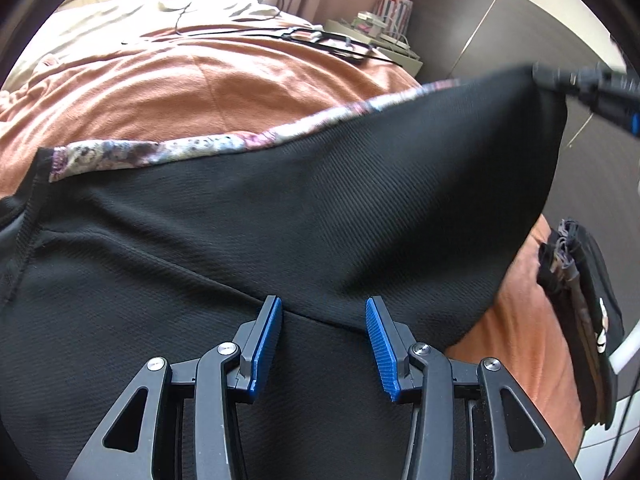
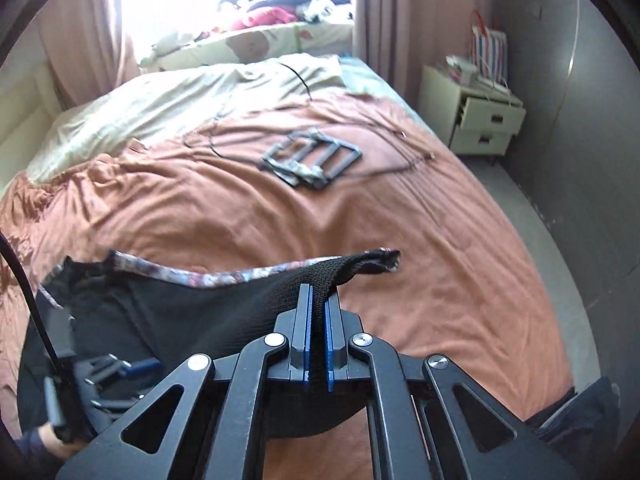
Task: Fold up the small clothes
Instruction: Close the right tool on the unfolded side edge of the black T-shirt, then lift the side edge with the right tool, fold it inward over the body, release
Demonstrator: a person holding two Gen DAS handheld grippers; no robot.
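We pinch a corner of the black garment (image 2: pixel 208 312) in our right hand-held gripper (image 2: pixel 318 308), its pads pressed together on the cloth, lifting that side above the orange bedspread (image 2: pixel 280 220), likely so it can fold over. Our left hand-held gripper (image 1: pixel 324 344) hovers spread over the garment's middle, gripping nothing, probably ready to pin a fold line.

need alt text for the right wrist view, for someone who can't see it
The right tool is shut on the corner of a black garment with a floral patterned waistband, lifting it over an orange bedspread. The left tool shows blurred at the lower left, and a white nightstand stands beside the bed.
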